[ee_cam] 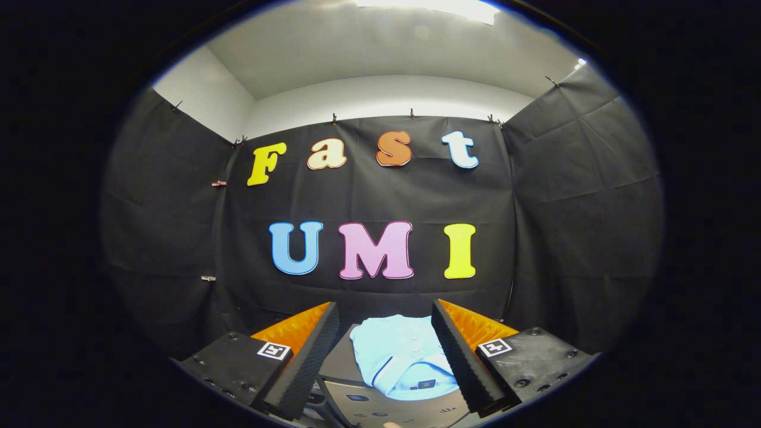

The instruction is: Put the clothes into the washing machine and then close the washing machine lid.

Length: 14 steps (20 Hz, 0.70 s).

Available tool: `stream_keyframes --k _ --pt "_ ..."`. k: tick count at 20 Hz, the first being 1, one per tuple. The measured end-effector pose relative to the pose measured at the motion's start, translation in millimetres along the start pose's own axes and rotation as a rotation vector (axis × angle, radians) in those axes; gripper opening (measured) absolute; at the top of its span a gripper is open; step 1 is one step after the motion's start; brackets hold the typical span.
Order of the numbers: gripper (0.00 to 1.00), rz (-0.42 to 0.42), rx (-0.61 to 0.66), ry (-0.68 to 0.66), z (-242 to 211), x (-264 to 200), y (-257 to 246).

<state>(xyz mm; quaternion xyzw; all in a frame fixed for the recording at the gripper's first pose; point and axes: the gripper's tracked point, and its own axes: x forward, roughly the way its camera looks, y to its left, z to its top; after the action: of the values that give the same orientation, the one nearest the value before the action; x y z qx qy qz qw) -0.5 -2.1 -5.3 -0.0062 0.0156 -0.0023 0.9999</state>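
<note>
With your fingers [385,356] spread wide above the folded shirt [399,356] on the washer [380,410], lower straight down and pinch its middle, gathering several layers.

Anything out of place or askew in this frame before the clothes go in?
Nothing stands out. A folded light blue shirt lies flat on the washing machine, between the open tongs, which touch nothing.
</note>
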Motion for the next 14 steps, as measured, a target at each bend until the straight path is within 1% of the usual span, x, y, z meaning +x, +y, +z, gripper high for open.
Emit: stream_keyframes --k 3,6,10,14 --pt "0.99 -0.005 -0.002 0.015 -1.0 1.4 -1.0" --pt "0.99 0.018 0.010 0.010 4.7 -0.7 3.2" --pt "0.98 0.036 -0.009 0.004 5.7 -0.7 3.2" --pt "0.98 0.029 -0.003 0.034 -9.7 8.0 -5.0"
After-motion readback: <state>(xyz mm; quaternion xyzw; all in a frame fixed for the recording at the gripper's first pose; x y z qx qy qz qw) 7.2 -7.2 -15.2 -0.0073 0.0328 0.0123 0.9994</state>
